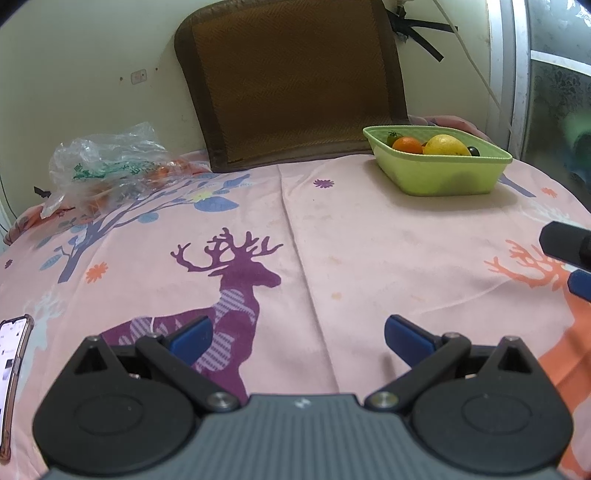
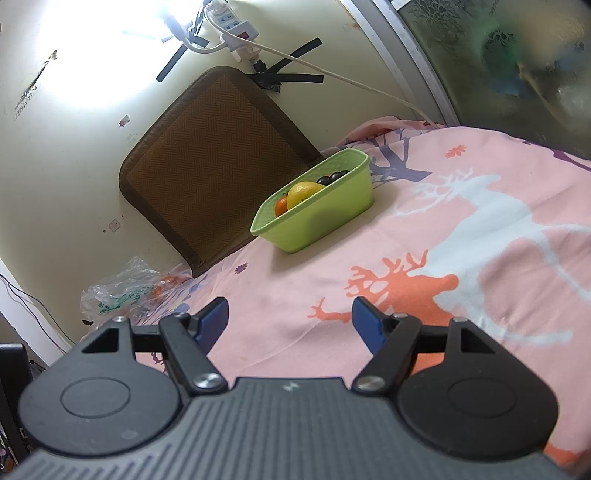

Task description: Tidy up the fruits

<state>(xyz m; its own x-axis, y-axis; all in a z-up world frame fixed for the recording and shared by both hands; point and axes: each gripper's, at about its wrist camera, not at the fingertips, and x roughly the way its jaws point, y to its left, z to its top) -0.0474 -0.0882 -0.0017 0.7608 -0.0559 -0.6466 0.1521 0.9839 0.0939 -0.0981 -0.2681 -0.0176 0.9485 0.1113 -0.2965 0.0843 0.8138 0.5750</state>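
A light green basket (image 1: 447,176) (image 2: 325,218) stands at the back right of the pink deer-print sheet. Inside it lie a yellow fruit (image 1: 445,144) (image 2: 303,192), an orange (image 1: 407,144) (image 2: 281,206), dark grapes (image 1: 473,150) (image 2: 332,178) and a small tomato (image 1: 392,137). My left gripper (image 1: 297,338) hovers open over the purple deer, far in front of the basket, holding nothing. My right gripper (image 2: 290,321) is open too, low over the sheet near the orange deer, empty. Part of the right gripper (image 1: 569,254) shows at the left wrist view's right edge.
A crumpled clear plastic bag (image 1: 107,166) (image 2: 122,291) with something orange inside lies at the back left. A brown woven cushion (image 1: 295,81) (image 2: 214,166) leans on the wall behind. A phone (image 1: 13,365) rests at the left edge. A power strip (image 2: 236,27) hangs on the wall.
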